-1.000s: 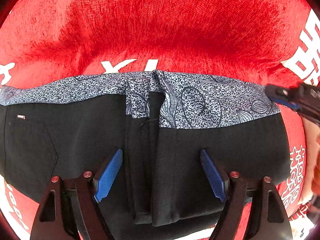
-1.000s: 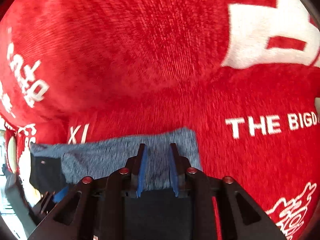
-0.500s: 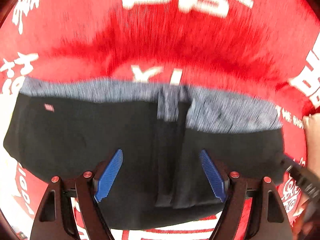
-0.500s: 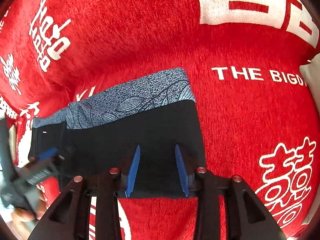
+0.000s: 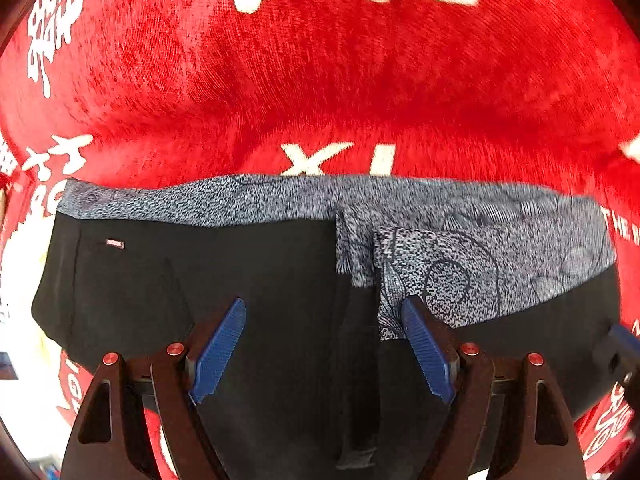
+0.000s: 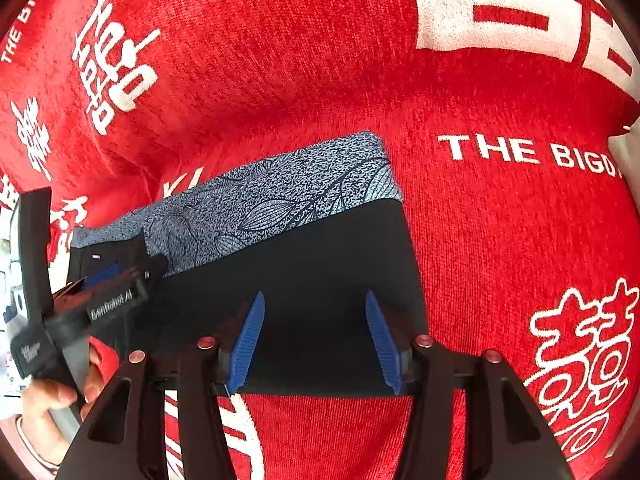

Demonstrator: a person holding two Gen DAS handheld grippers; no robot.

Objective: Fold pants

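Observation:
Black pants [image 5: 248, 300] with a grey patterned band [image 5: 472, 240] along the far edge lie folded flat on the red cloth. My left gripper [image 5: 322, 344] hangs open above the middle of the pants, over a lengthwise fold, with nothing between its blue pads. In the right wrist view the same pants [image 6: 320, 264] fill the centre, and my right gripper [image 6: 314, 340] hovers over their near right part. Its jaws are opening and nothing is pinched between them. The left tool [image 6: 108, 300] shows at the left edge, held by a hand [image 6: 48, 404].
A red plush cloth [image 6: 500, 240] printed with white letters and characters covers the whole surface under the pants. Its bare red area [image 5: 340, 72] stretches beyond the patterned band. A pale object [image 6: 624, 152] peeks in at the right edge.
My right gripper let go of the patterned edge, drew back toward the near side of the pants and spread its jaws. The left gripper stayed open and tilted; more red cloth shows beyond the pants.

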